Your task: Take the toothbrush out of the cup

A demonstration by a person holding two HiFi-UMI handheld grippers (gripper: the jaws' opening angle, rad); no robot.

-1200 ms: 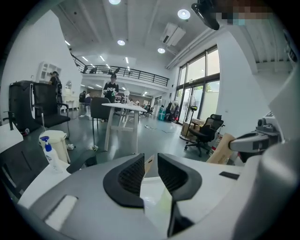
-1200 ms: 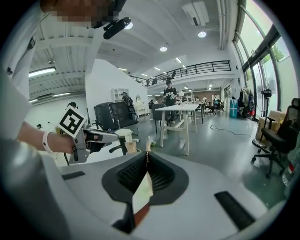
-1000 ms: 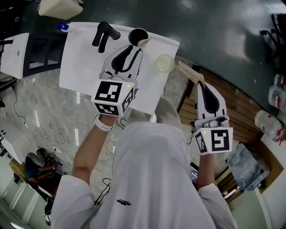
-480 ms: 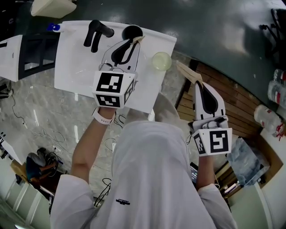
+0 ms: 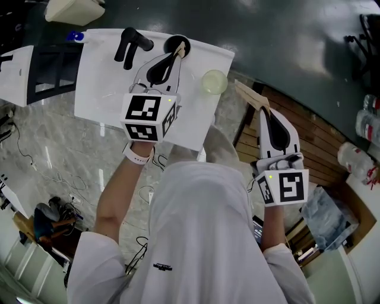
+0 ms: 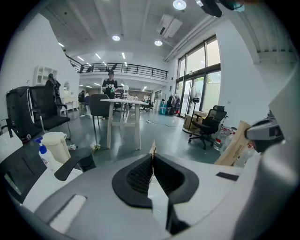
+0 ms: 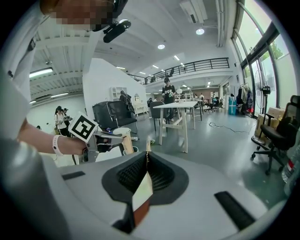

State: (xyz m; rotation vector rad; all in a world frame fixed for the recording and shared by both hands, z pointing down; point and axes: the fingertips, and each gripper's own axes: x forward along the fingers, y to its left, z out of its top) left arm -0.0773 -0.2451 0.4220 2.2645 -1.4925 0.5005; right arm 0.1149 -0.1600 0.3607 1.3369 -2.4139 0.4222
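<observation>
On the white table (image 5: 101, 89), a black cup (image 5: 173, 41) stands near the far edge. A pale translucent round cup (image 5: 214, 81) sits near the right edge. No toothbrush shows in any view. My left gripper (image 5: 178, 52) is shut, and its beige tips overlap the black cup's rim from above. In the left gripper view the jaws meet at a thin point (image 6: 152, 149) with nothing between them. My right gripper (image 5: 249, 95) is shut and empty, held to the right of the table over wooden slats. Its closed tips (image 7: 148, 144) point into the hall.
A black handled appliance (image 5: 133, 43) lies left of the black cup. A blue-capped bottle (image 5: 75, 36) stands at the table's far left corner, a cream bin (image 5: 71, 9) beyond it. Wooden slats (image 5: 314, 142) lie right of the table, with bottles (image 5: 368, 127) further right.
My left gripper has edged forward and a little left, so its tips now overlap the black cup instead of sitting at its right edge. The right gripper has stayed put.
</observation>
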